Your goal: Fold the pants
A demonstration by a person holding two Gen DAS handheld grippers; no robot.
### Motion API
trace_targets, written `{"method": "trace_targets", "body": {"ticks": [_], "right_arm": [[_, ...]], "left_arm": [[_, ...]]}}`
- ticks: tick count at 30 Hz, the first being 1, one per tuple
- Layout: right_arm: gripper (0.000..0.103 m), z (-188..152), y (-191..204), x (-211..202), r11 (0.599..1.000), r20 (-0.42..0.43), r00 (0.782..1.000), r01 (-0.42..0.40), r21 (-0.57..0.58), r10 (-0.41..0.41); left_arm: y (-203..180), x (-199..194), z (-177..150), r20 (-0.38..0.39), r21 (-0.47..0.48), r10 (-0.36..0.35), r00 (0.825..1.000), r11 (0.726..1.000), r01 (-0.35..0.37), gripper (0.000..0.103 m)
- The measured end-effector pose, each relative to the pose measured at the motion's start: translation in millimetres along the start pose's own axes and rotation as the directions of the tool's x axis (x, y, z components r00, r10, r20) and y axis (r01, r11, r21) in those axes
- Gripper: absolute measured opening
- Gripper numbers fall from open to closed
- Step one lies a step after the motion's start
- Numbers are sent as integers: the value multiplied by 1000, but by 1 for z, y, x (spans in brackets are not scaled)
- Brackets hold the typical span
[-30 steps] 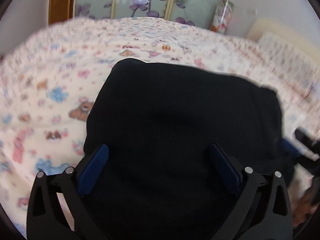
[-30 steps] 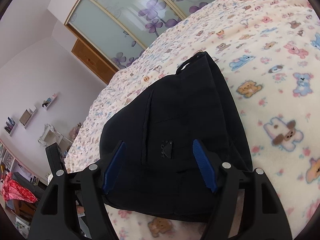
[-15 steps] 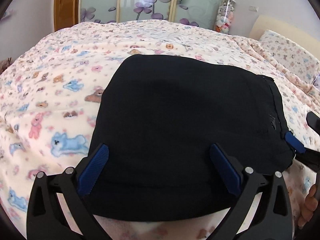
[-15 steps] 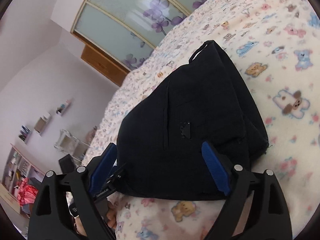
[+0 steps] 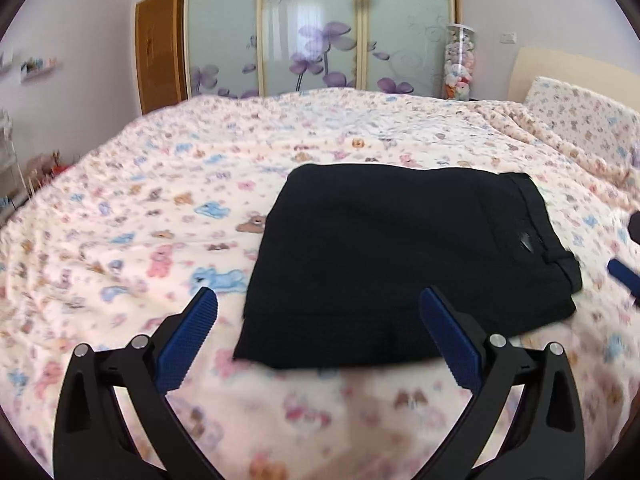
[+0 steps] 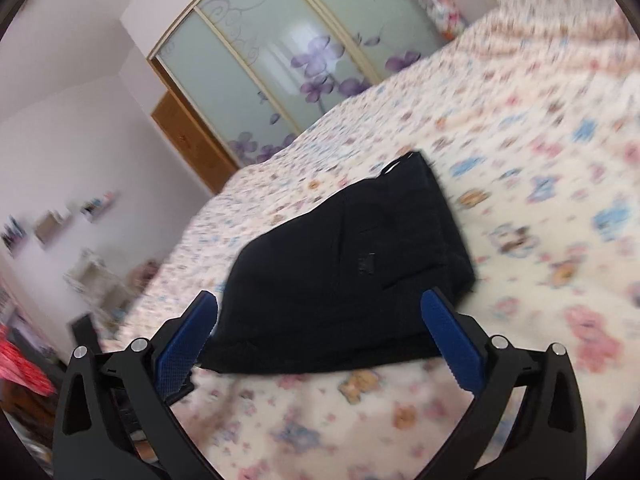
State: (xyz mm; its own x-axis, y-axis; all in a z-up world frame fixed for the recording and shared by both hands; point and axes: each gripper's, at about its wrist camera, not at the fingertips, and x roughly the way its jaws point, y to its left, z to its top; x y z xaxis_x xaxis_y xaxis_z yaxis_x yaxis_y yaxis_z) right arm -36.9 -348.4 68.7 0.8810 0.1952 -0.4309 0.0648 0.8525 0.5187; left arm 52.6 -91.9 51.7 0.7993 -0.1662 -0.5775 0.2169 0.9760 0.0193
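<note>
Both grippers hover over the bed, jaws spread wide, nothing between the pads. Left gripper [image 5: 318, 308]: blue pads apart, well clear of the cloth, bedspread showing under its frame. Right gripper [image 6: 319, 310]: jaws have just been opening, now at full spread, empty; one blue pad of it shows at the right edge of the left view.

Bed [image 5: 120, 208]: fills most of both views, covered by a cream bedspread printed with small bears and flowers (much of it motion-blurred in the right view). Pillow [image 5: 580, 116] in the same print at the head end, against a pale headboard.

Wardrobe [image 5: 316, 28]: frosted sliding doors with purple flowers, behind the bed; a wooden door [image 5: 158, 56] just left of it.

Pants [image 5: 400, 256]: black, folded into a compact rectangle, lying flat on the bedspread near the middle of the bed, in front of both grippers and touching neither. Waistband edge faces the right gripper's side, a small tab or button visible there. In the right view the stacked layers show along the near edge.

Clear tube of soft toys [image 5: 459, 64]: upright beside the wardrobe.
</note>
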Motion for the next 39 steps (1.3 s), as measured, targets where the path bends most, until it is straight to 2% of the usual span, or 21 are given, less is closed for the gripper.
{"method": "trace_targets", "body": {"ticks": [4, 5, 6, 9, 11, 14, 22, 27, 33, 39], "right_arm": [[102, -15, 18, -25, 981, 62, 986, 161, -104, -155], [102, -20, 21, -30, 973, 79, 979, 198, -121, -190], [102, -28, 27, -35, 953, 103, 962, 265, -148, -251], [102, -48, 38, -41, 910, 146, 930, 362, -202, -337], [102, -62, 43, -40, 892, 161, 917, 395, -218, -366], [102, -78, 45, -37, 880, 157, 911, 409, -241, -380], [102, -109, 60, -20, 832, 164, 900, 436, -342, -405], [102, -114, 57, -11, 838, 129, 910, 413, -358, -394], [102, -114, 54, -9, 844, 121, 909, 415, -340, -398], [102, -115, 54, -9, 842, 119, 907, 420, -338, -404]], "left_arm": [[-9, -34, -20, 89, 93, 33, 995, 995, -41, 101], [-12, -44, -29, 121, 114, 37, 992, 992, -51, 101], [-14, -53, -38, 145, 128, 38, 989, 990, -57, 101], [-12, -66, -55, 154, 98, -8, 988, 995, -8, 101], [-9, -68, -64, 141, 62, -40, 989, 998, 32, 101], [-6, -64, -76, 116, 36, -70, 991, 997, 66, 101], [8, -54, -80, 76, -39, -73, 994, 996, 76, 101], [11, -47, -82, 35, -58, -54, 998, 997, 56, 101], [9, -47, -83, 33, -40, -34, 999, 999, 35, 101], [7, -47, -82, 29, -25, -67, 997, 997, 67, 101]]}}
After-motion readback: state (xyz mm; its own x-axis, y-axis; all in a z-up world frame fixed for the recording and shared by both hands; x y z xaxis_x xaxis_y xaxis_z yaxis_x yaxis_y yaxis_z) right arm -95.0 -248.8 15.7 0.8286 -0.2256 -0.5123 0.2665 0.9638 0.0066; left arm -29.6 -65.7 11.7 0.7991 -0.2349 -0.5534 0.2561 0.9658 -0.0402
